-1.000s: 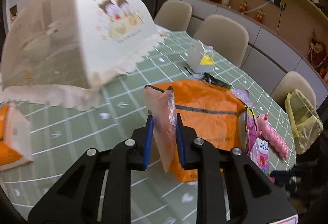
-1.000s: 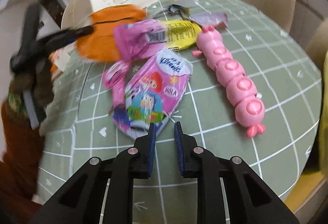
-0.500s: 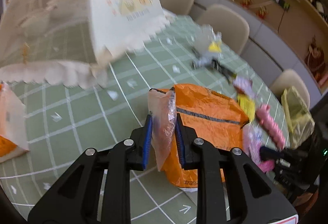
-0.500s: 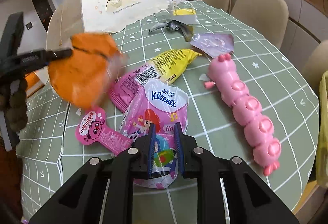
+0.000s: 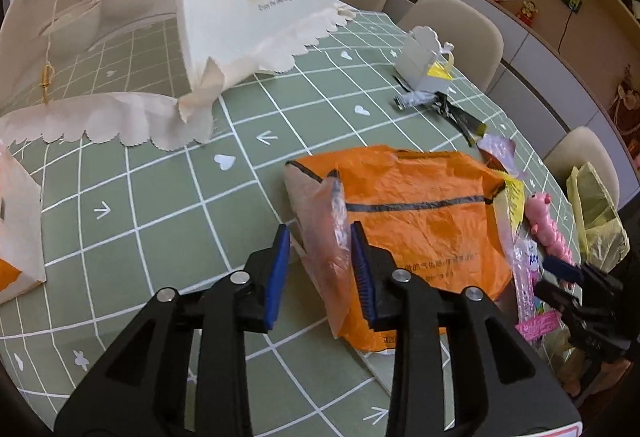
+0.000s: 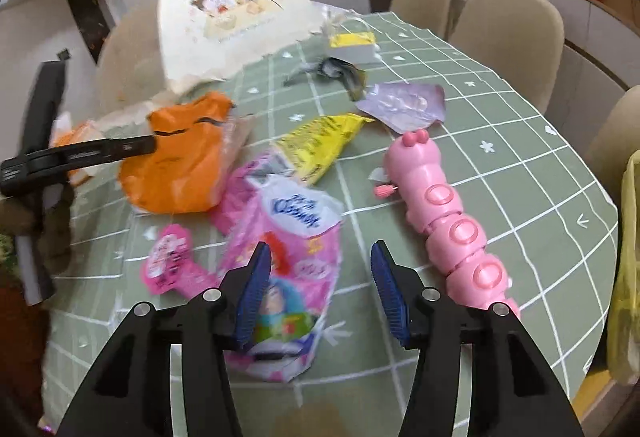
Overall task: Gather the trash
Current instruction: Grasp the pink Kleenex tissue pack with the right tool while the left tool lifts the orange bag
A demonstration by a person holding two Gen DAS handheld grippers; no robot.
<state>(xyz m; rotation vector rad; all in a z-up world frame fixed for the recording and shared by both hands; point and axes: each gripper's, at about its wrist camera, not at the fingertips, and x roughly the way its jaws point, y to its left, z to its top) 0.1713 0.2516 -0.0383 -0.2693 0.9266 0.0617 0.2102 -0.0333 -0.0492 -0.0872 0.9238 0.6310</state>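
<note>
Right wrist view, lower centre: my right gripper (image 6: 320, 283) gapes over limp, light Kleenex wrapper (image 6: 286, 269); pinch its crinkled edge.

Left wrist view: my left gripper (image 5: 318, 269) looks slack around the orange bag (image 5: 420, 221).

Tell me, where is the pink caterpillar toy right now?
In the right wrist view, the pink caterpillar toy lies on the green table, right of the Kleenex pack, its head near the purple wrapper.

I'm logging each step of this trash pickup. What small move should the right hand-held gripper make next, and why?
Probably ease the right hand-held gripper forward and down, then close on the crumpled pink Kleenex tissue wrapper. Its jaws stand open with the wrapper's near part between them, flat on the green grid tablecloth.
</note>
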